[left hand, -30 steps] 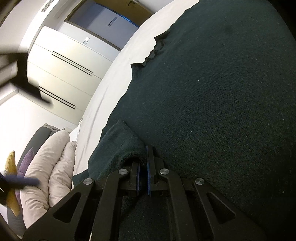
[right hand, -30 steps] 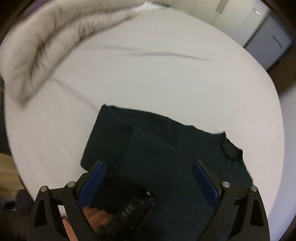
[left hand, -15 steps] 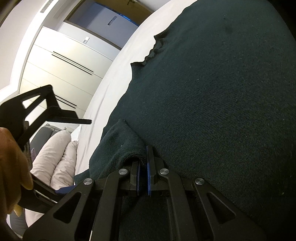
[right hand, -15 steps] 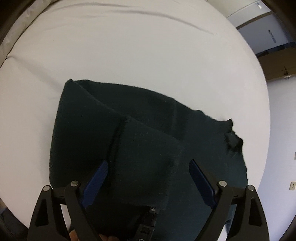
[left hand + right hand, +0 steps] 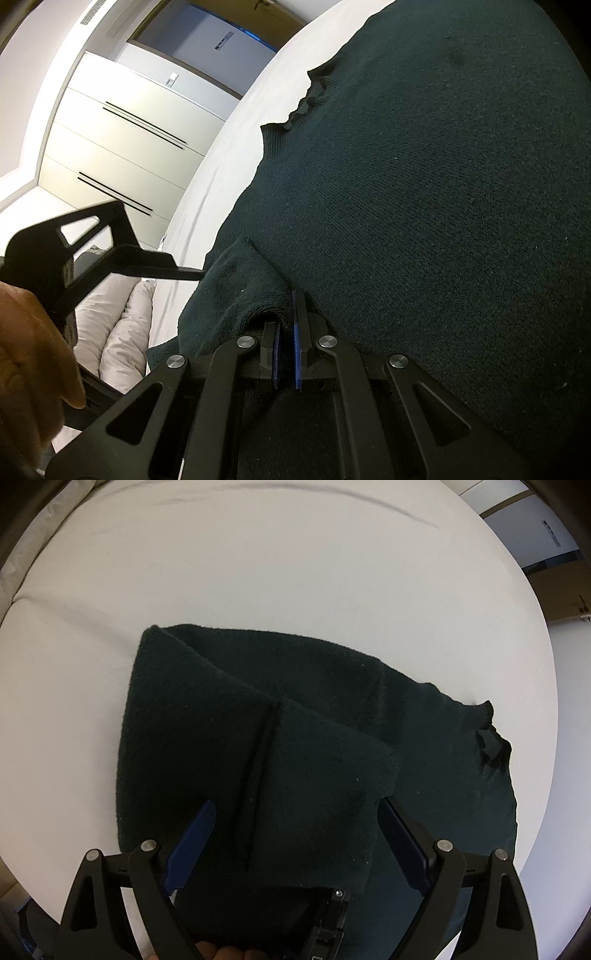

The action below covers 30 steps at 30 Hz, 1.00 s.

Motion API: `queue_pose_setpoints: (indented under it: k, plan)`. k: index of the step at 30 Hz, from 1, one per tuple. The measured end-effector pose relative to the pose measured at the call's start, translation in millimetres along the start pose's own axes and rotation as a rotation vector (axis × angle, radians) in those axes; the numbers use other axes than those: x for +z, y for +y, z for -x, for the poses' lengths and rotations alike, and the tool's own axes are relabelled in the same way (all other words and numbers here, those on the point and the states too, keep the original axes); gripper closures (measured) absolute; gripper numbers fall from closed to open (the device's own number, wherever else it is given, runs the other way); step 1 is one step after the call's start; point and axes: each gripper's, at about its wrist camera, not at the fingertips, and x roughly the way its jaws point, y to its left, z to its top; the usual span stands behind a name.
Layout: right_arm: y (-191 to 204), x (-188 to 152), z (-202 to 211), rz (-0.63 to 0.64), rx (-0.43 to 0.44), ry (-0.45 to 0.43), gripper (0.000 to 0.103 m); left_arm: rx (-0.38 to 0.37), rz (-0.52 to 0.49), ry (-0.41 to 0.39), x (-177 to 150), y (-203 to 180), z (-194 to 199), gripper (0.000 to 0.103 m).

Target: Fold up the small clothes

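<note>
Right wrist view is showing the right gripper closing its wide jaws over the dark sweater, because the left gripper is pinching its folded edge between shut jaws, pinning it on the bed.

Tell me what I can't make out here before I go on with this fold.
- Near edge of the dark sweater: right wrist view, cut off by the frame bottom and hidden behind the left gripper.
- Fabric pinched by the left gripper: left wrist view, hidden between the fingers.
- Right gripper: jaws closing, not yet pressing the sleeve; contact beneath unclear.
</note>
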Motion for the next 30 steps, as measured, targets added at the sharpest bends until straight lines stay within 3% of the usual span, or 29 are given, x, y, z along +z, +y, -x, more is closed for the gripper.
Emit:
queue_pose_setpoints:
  k: [4,11,16,22,28,30]
  plan:
    - [1,-2,-4,-0.002,-0.024,0.004,0.039,-0.003,0.002,0.0,0,1,0,0.101]
    - [-16,-6,16,-0.035,0.021,-0.034,0.083,-0.003,0.003,-0.002,-1,2,0,0.101]
    - [-52,-18,43,-0.089,0.086,-0.099,0.091,0.002,0.008,-0.004,-1,3,2,0.1]
    - [-146,-62,52,-0.278,0.235,-0.174,0.092,-0.021,0.046,-0.013,-5,14,9,0.095]
    - [-229,-121,21,-0.475,0.405,-0.24,0.097,-0.145,-0.031,-0.056,-16,22,29,0.095]
    - [-247,-136,10,-0.529,0.424,-0.265,0.098,-0.249,-0.048,-0.085,-23,33,38,0.095]
